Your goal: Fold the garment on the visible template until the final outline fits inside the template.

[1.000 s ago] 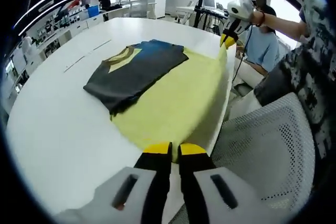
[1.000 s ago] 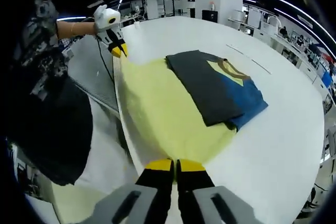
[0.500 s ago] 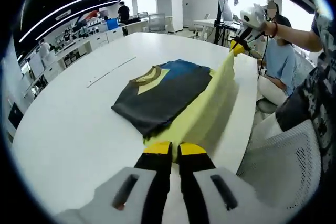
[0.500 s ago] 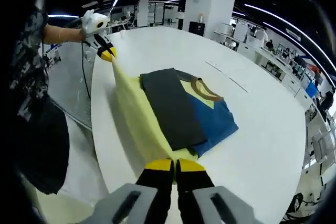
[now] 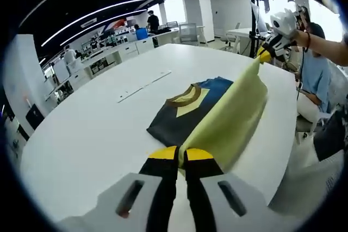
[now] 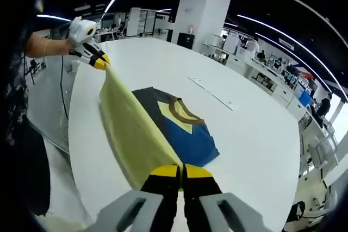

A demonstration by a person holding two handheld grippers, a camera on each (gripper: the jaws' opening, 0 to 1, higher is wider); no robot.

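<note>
On the white desk the folded garment is lying while we are lifting the yellow template over it, our left hand-held gripper and right hand-held gripper each clamping closed on an edge.

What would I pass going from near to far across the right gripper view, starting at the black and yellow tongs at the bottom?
right gripper → lifted yellow fabric → blue part of the garment → brown collar → the other gripper at the fabric's far corner → bare white table → white pillar
</note>
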